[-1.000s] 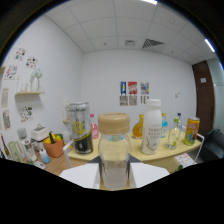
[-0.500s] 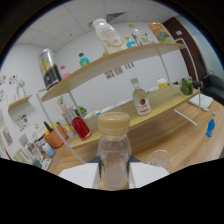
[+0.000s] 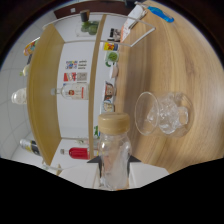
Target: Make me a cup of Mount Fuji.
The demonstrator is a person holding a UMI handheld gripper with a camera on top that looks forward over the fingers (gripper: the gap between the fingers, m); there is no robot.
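My gripper (image 3: 115,162) is shut on a clear plastic bottle (image 3: 114,147) with a tan screw cap (image 3: 114,122) on it. The bottle sticks straight out ahead from between the two dark fingertips (image 3: 98,163). The whole view is rolled about a quarter turn, so bottle and gripper lie tipped on their side relative to the room. Just beyond and beside the cap stands a clear stemmed glass (image 3: 162,114) full of ice cubes on the wooden table (image 3: 170,55). Bottle and glass are apart.
Behind the table is a two-tier wooden shelf (image 3: 40,90) with a clear bottle with a red label (image 3: 74,92), a red bottle (image 3: 77,152) and other bottles. A blue object (image 3: 161,13) lies farther along the table.
The view has rolled further, to about a quarter turn, tipping the held bottle sideways. The ice-filled glass has come close beside the bottle's cap. The grip on the bottle is unchanged.
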